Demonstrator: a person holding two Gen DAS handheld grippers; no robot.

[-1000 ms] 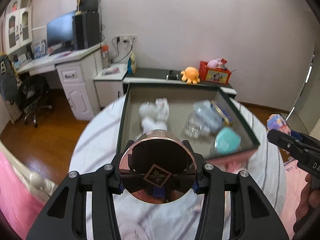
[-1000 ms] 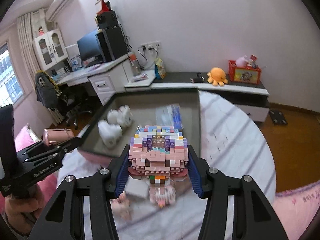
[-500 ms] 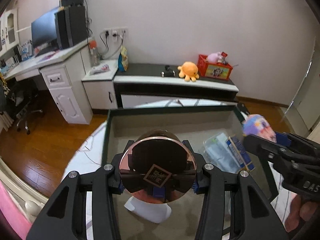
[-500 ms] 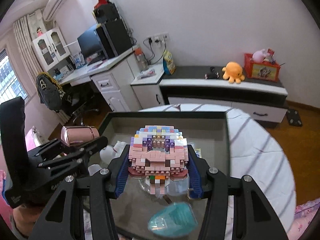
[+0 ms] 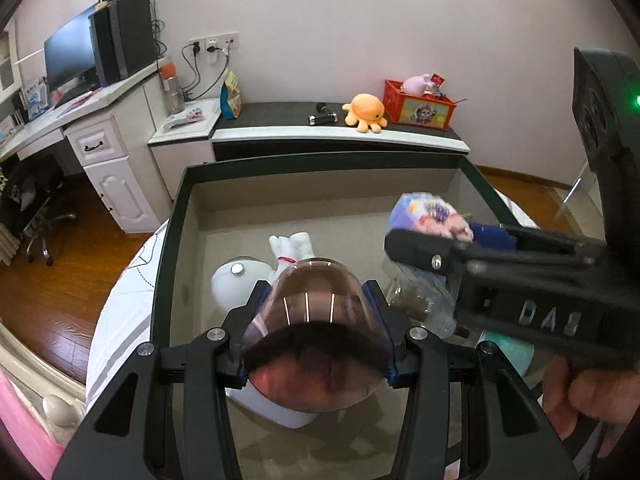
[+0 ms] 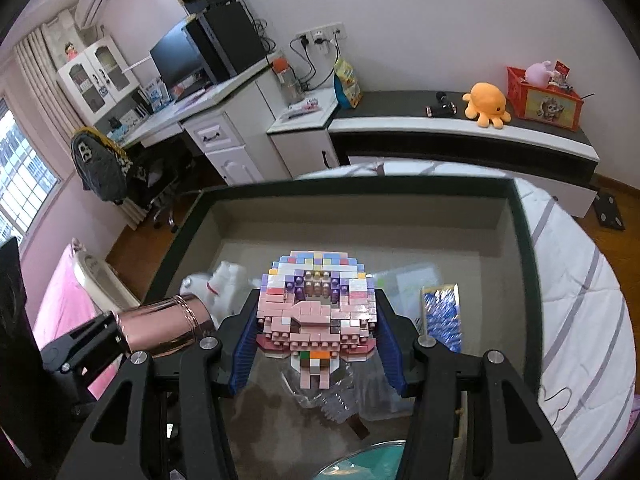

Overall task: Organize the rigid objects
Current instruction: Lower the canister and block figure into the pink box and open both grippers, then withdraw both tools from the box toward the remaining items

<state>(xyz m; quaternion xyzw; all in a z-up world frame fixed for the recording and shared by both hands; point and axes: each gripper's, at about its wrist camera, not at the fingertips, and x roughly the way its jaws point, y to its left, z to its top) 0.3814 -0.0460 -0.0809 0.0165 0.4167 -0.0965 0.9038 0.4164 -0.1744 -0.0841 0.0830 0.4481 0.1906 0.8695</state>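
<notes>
Both units are matte black plastic with triangular cut-outs and silver screws. The left hand-held gripper (image 5: 316, 330) has blue-edged pads; the right hand-held gripper (image 6: 316, 344) has ribbed blue pads, raised lettering, a green light and bare fingers (image 5: 580, 396).

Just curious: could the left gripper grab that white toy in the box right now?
Probably not: the left gripper is already shut on a pink metal cup, so its jaws are full, though the white toy lies just below it.

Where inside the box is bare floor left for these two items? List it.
Bare floor runs along the box's far wall, beyond the white figurine and blue packet. The near right is crowded: plastic bottle, teal item. The pink cup and brick figure hang above.
</notes>
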